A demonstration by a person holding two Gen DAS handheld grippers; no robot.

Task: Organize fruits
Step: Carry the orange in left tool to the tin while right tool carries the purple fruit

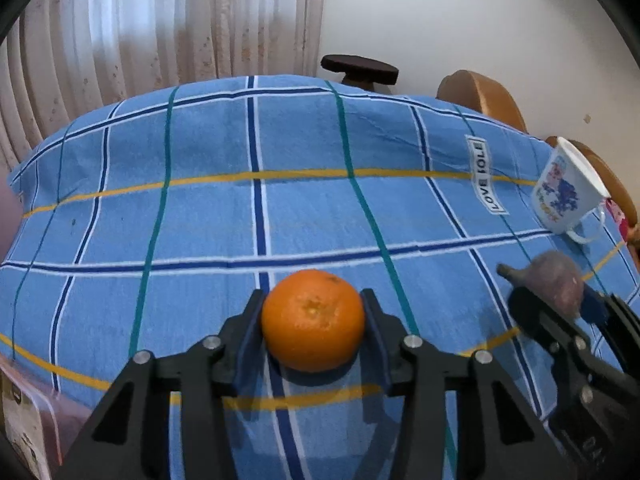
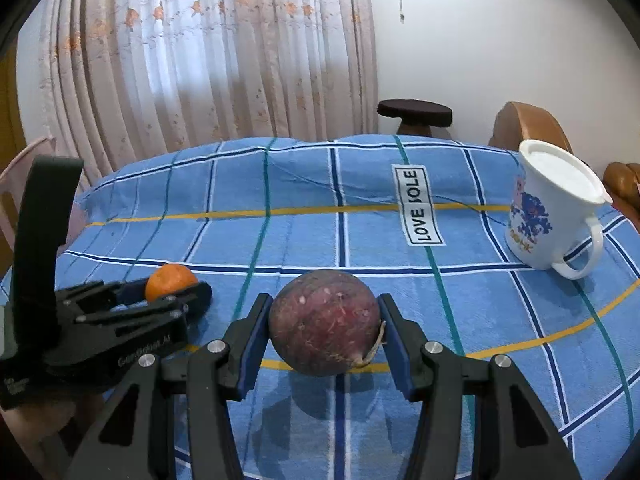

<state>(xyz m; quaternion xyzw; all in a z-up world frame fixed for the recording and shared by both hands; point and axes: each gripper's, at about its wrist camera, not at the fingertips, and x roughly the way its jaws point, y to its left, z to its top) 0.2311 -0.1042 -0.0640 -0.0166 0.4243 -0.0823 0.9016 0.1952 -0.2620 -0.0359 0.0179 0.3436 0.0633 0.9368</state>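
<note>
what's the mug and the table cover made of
The mug looks like glossy white plastic or enamel, with a printed cartoon and smooth shine; I can't tell which. The table cover looks like woven cotton cloth: matte, checked, wrinkled, with a sewn label.

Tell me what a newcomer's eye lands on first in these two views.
First the bright orange, sitting on the blue checked tablecloth between the fingers of the left tool, which touch its sides. Next the dark purple round fruit, clamped the same way in the right tool just beside it. Behind them, at the cloth's right edge, stands a white printed mug with a lid.
</note>
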